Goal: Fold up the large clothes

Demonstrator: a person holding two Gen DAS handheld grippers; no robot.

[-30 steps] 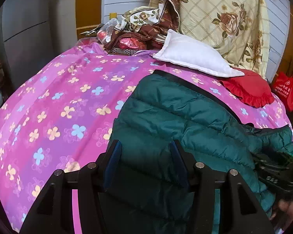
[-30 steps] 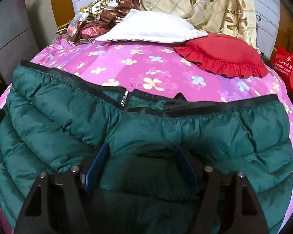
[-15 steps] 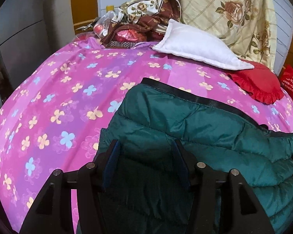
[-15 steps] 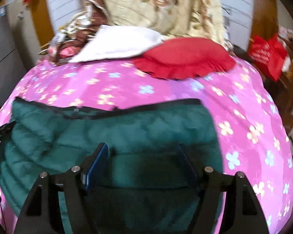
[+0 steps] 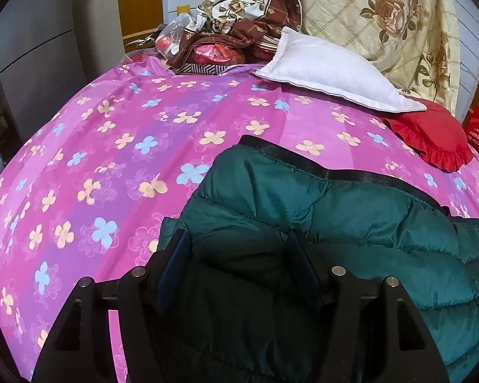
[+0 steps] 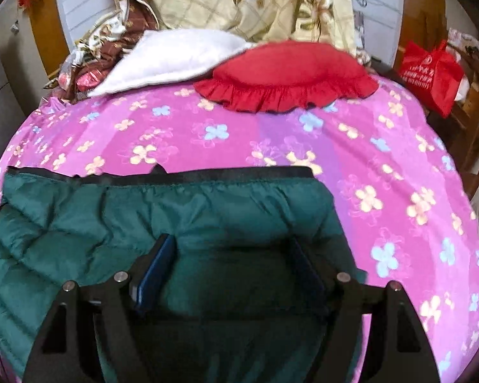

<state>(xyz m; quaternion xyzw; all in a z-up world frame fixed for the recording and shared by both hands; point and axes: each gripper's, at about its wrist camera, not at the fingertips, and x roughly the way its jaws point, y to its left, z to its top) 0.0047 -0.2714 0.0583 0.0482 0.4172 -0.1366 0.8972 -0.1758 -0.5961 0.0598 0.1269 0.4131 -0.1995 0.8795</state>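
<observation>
Both grippers, L [image 5: 238,249] opening, R [image 6: 231,255] wide, over jacket [image 5: 351,217]; contact w/ pads unclear.

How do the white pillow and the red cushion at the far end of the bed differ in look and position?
The white pillow is plain and has flat edges; the red cushion has a ruffled frill around its rim. The white pillow lies to the left, by the heap of brown floral bedding; the red cushion lies to the right, nearer the red bag. Both rest on the pink flowered bedspread, beyond the green puffer jacket.

A home bedroom: a bed under a pink flowered sheet [image 5: 111,146], a white pillow [image 5: 329,73], a red frilled cushion [image 6: 284,76].
</observation>
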